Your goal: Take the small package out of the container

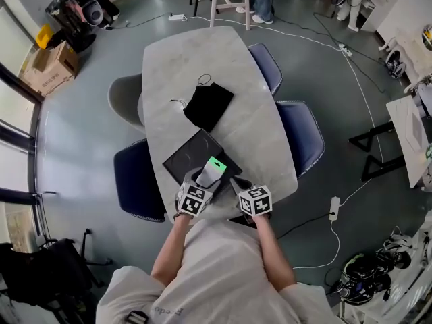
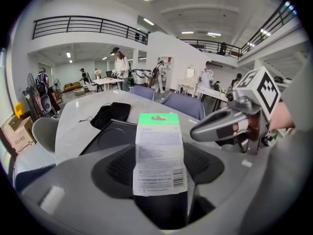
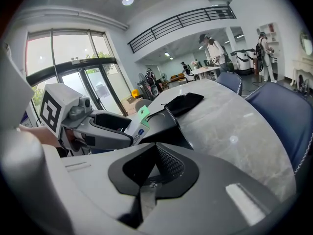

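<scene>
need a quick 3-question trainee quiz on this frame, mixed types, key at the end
1. True or false: the right gripper is shut on the small package.
2. What lies on the table beyond the black container? A) black pouch B) mug C) laptop
3. Fill in: the package's top strip is ____.

Key: 1 false, the left gripper holds it; the right one is shut on nothing. 2 A. 3 green.
</scene>
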Demonstrator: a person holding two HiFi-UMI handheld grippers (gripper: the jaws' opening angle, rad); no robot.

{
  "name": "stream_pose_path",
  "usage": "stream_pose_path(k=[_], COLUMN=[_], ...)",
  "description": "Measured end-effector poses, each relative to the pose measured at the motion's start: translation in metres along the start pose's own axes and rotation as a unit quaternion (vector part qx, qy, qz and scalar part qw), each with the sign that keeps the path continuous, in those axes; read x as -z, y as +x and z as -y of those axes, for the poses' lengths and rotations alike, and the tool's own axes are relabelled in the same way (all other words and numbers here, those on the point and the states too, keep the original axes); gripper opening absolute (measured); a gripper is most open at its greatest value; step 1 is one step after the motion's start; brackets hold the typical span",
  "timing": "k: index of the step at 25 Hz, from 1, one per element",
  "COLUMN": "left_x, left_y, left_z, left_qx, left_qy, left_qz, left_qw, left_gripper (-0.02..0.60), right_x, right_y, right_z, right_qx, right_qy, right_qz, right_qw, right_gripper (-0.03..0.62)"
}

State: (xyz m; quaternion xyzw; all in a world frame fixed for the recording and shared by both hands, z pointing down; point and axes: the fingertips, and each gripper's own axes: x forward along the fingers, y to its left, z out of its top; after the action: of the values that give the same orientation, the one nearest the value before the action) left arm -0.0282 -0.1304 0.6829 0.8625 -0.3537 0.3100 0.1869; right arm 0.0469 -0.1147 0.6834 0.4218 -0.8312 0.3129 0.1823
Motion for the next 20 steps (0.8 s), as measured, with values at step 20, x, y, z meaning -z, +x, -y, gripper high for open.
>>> stream_pose_path(k=[20], left_x=[0.0004], left_y=[-0.0005], left_z=[-0.0017], left_qx=[0.001], left_qy=[0.007], left_qz=[0.0], left_qw=[1.0], left_gripper=[0.354], right_x=[0.0003], right_y=[0.0024], right_z=[0.0004], right_qx=[0.0], right_qy=[0.002], right_qz=[-0.007], right_qw=[1.0], right_gripper=[-0.003])
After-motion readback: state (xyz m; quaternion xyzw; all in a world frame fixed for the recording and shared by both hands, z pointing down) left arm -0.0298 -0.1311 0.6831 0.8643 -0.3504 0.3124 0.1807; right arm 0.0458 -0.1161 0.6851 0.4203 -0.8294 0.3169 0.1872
